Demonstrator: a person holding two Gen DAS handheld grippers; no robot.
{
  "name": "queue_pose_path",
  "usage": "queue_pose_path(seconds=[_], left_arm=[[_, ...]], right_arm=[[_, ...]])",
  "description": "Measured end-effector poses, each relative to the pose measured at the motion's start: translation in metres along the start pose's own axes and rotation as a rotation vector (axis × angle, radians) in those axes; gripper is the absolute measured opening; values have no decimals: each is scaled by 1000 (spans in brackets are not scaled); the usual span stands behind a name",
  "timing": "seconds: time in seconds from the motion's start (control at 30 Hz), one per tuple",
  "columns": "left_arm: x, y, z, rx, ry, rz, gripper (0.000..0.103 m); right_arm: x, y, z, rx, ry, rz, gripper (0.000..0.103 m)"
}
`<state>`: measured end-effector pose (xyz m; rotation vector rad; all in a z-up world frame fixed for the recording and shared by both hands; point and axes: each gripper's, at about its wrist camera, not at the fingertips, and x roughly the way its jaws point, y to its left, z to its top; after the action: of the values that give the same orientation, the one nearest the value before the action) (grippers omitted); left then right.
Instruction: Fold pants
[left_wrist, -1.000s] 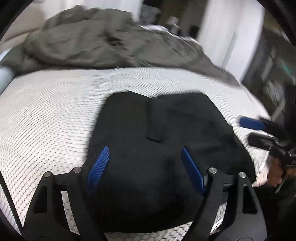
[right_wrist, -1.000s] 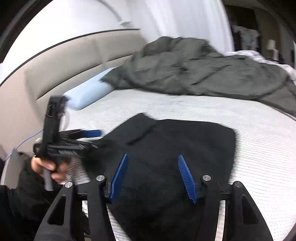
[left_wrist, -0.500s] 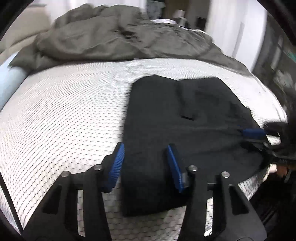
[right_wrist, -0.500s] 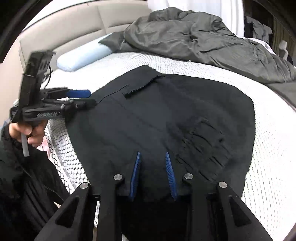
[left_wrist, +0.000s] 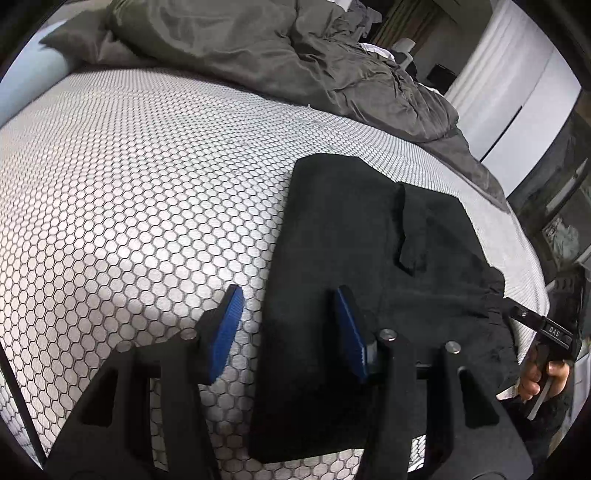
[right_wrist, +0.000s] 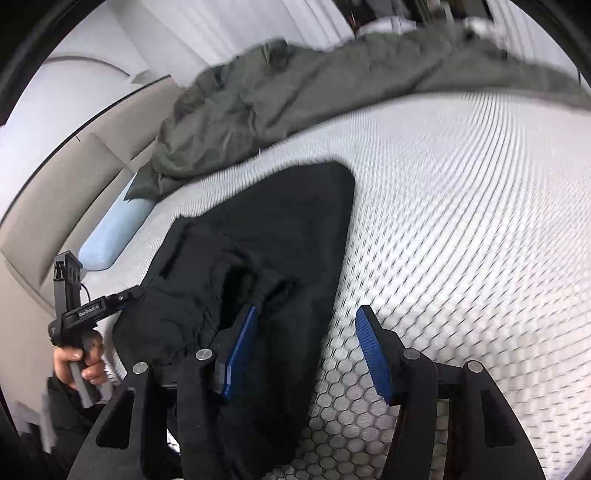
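"DAS" was read on right gripper (left_wrist: 517, 314), "GenRobot.AI" on left gripper (right_wrist: 127, 295). Left jaws held apart astride pants (left_wrist: 351, 240) edge; right jaws opening, pants edge between. Mattress (left_wrist: 147, 184) far side blurred.

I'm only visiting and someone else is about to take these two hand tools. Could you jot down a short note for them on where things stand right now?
Left gripper: jaws apart, straddling the near left edge of the black pants, pads not pressing on the cloth.
Right gripper: jaws opening, straddling the pants' right edge, nothing gripped.
The pants lie on the honeycomb mattress, already folded into a compact slab, with some rumpling near the right gripper. A grey duvet and a light blue pillow sit further back.
Left to do: probably smooth the rumpled side and make any last fold.
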<state>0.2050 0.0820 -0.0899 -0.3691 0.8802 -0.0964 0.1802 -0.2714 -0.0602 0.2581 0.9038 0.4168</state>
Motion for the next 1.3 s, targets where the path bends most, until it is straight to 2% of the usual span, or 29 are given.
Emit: queue_pose_path(seconds=[0.07, 0.1, 0.17, 0.23, 0.43, 0.6, 0.67, 0.73, 0.8, 0.87, 0.93, 1.0, 1.03, 1.07, 1.13, 1.2, 1.3], left_arm=[[0, -13, -4, 48, -9, 20, 37], [0, -21, -5, 82, -26, 46, 37], [0, -34, -8, 145, -52, 112, 37], [-3, -42, -11, 168, -64, 146, 37], [10, -67, 5, 234, -83, 236, 35], [24, -74, 16, 238, -72, 261, 35], [22, -78, 15, 248, -65, 288, 38], [15, -76, 11, 244, -63, 280, 41], [4, -70, 3, 219, -57, 236, 49], [-6, -60, -6, 171, -35, 187, 49], [-23, -56, -15, 144, -72, 147, 49], [-34, -65, -23, 182, -121, 132, 50], [-35, -72, -27, 211, -135, 132, 53], [-29, -84, -31, 267, -128, 136, 57], [-15, -99, -37, 340, -87, 170, 57], [-4, -111, -43, 388, -81, 210, 60], [-1, -118, -47, 404, -86, 219, 63]], right_arm=[[12, 2, -1, -13, 23, -16, 45], [16, 5, -1, -35, 25, -20, 33], [20, 16, 2, -93, 15, -60, 26], [26, 22, 8, -131, 5, -80, 20], [54, 18, 47, -157, 9, -144, 19], [70, 5, 70, -123, 23, -154, 19], [68, 3, 68, -122, 37, -164, 24], [64, 1, 64, -105, 59, -164, 29], [55, -2, 57, -102, 75, -144, 33], [37, -6, 44, -90, 73, -108, 38], [28, -5, 37, -84, 57, -102, 40], [16, -2, 33, -91, 18, -114, 40], [6, 3, 31, -105, -29, -123, 40], [0, 10, 30, -123, -59, -112, 40], [-7, 28, 24, -182, -85, -54, 40], [1, 42, 19, -225, -50, -46, 40], [21, 50, 8, -252, 36, -45, 40]])
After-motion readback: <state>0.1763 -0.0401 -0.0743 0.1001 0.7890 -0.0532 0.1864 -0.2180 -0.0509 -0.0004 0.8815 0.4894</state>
